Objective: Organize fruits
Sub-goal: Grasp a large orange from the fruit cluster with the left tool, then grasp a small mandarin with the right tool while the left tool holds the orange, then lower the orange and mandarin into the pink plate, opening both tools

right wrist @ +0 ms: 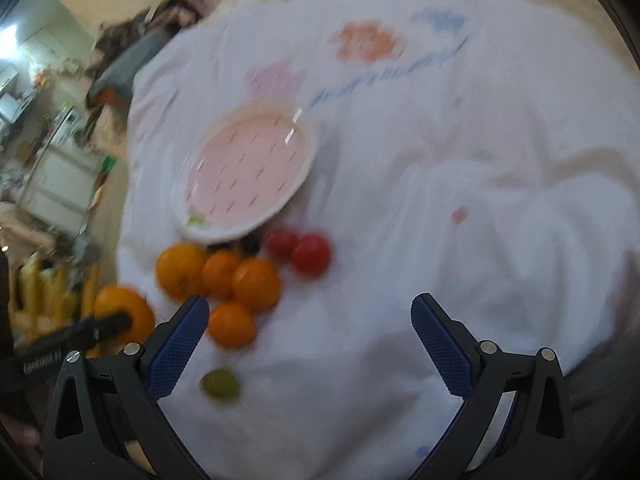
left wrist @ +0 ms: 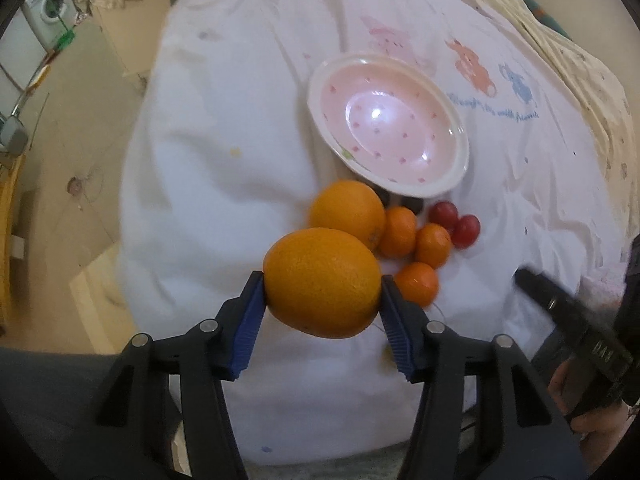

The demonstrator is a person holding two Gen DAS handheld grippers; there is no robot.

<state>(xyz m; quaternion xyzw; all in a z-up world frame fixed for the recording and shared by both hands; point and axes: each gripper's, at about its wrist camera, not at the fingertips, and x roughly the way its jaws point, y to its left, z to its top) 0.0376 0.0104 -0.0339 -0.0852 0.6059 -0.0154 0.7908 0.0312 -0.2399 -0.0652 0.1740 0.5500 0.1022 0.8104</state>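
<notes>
1. Left gripper [left wrist: 322,286] is clamped on a large orange [left wrist: 322,282]; the blue pads [left wrist: 250,320] press its two sides, and the fruit appears lifted clear of the white cloth [left wrist: 224,128].
2. Right gripper [right wrist: 310,344] is spread wide with nothing between its pads; it hangs over bare cloth just right of the fruit cluster. This view is motion-blurred, so fine detail cannot be read.
3. Step in hand is judged to be carrying the held orange to the pink bowl [left wrist: 456,184], which lies empty beyond the cluster.
4. To do it well, the orange should be kept high enough to pass over the second orange [left wrist: 346,208] directly ahead, then lowered to the bowl's centre before the grip is eased; a drop onto the sloped rim could let a round fruit roll out.
5. Grip is taken at the widest part, which is judged secure; a hard squeeze is not needed on a firm rind.
6. Held orange: oval, bright, pebbled skin, a small dark spot near its underside.
7. Left on the cloth: three small tangerines [left wrist: 398,232] touching one another, two red grapes [left wrist: 454,222] beside them, dark fruit partly hidden under the bowl's rim, and one green grape [right wrist: 220,384] apart, nearer the right gripper.
</notes>
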